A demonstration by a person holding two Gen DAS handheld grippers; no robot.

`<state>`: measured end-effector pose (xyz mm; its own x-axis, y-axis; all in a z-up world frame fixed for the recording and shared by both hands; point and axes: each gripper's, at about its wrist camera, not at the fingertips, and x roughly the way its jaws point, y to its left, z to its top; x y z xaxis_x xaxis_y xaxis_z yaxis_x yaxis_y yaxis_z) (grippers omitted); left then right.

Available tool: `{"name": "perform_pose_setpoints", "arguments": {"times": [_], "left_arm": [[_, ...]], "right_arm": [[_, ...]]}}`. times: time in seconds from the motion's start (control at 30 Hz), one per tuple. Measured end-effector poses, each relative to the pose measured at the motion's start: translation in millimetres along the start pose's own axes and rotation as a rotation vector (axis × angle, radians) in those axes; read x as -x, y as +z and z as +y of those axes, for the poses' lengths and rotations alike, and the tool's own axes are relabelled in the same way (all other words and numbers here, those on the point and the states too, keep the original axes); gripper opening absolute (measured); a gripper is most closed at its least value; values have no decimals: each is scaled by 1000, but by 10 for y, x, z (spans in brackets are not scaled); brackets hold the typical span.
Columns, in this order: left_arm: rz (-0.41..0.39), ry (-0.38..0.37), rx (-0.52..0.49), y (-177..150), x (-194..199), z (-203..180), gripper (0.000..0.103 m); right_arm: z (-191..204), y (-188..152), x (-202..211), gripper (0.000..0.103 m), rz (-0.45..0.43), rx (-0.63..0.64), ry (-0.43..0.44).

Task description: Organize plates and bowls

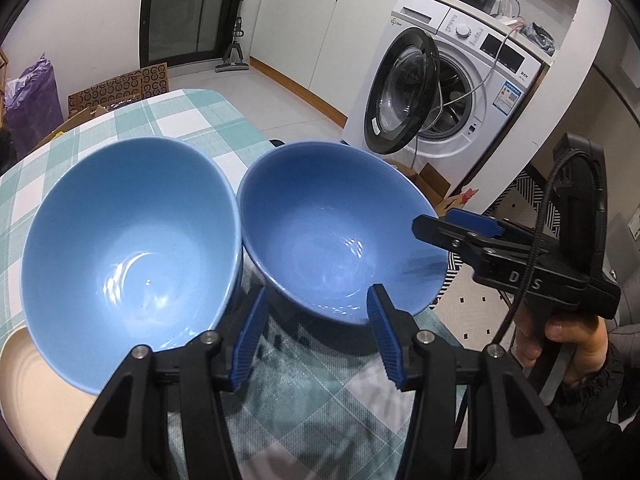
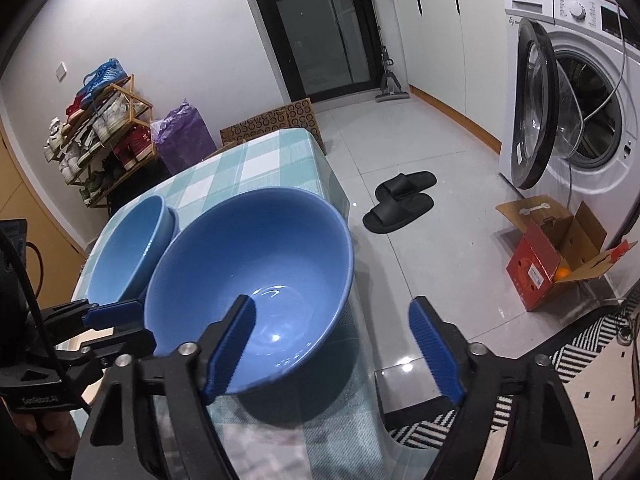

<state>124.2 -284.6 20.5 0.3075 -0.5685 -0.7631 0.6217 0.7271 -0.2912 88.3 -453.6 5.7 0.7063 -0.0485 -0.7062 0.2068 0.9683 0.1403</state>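
Note:
Two blue bowls stand side by side on the checked tablecloth [image 1: 192, 116]. The left bowl [image 1: 128, 256] sits partly over a cream plate [image 1: 28, 376]. The right bowl [image 1: 340, 236] stands at the table's right edge and shows large in the right wrist view [image 2: 256, 272]; the left bowl [image 2: 128, 248] lies behind it there. My left gripper [image 1: 320, 336] is open, its fingers either side of the right bowl's near rim. My right gripper [image 2: 332, 352] is open, its left finger over the bowl's inside, the right finger beyond the rim. It shows from the side in the left wrist view [image 1: 456, 228].
A washing machine [image 1: 452, 80] with its door open stands right of the table. Black slippers [image 2: 400, 200] and an open red box [image 2: 556, 256] lie on the floor. A shoe rack [image 2: 100, 136], a purple bag [image 2: 184, 136] and cardboard [image 2: 272, 120] stand beyond the table.

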Motion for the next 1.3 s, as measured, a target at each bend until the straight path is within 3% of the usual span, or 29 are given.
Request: {"name": "perform_pose_setpoints", "arguments": {"times": [0.53,0.57,0.8,1.3], "left_arm": [[12,-8,7,60,-74,0,51],[11,-11,9,62,-73,4,51],[12,-57,56,74,-57,78,51],[16,-68,79,97,-77,89,51]], "right_arm": [[-8,94,-238,43,15,9,21],[-4,95,-239,38,15,12,19],[20,76,-247,26,11,40,-2],[0,25,-243,21,9,66,-20]]}}
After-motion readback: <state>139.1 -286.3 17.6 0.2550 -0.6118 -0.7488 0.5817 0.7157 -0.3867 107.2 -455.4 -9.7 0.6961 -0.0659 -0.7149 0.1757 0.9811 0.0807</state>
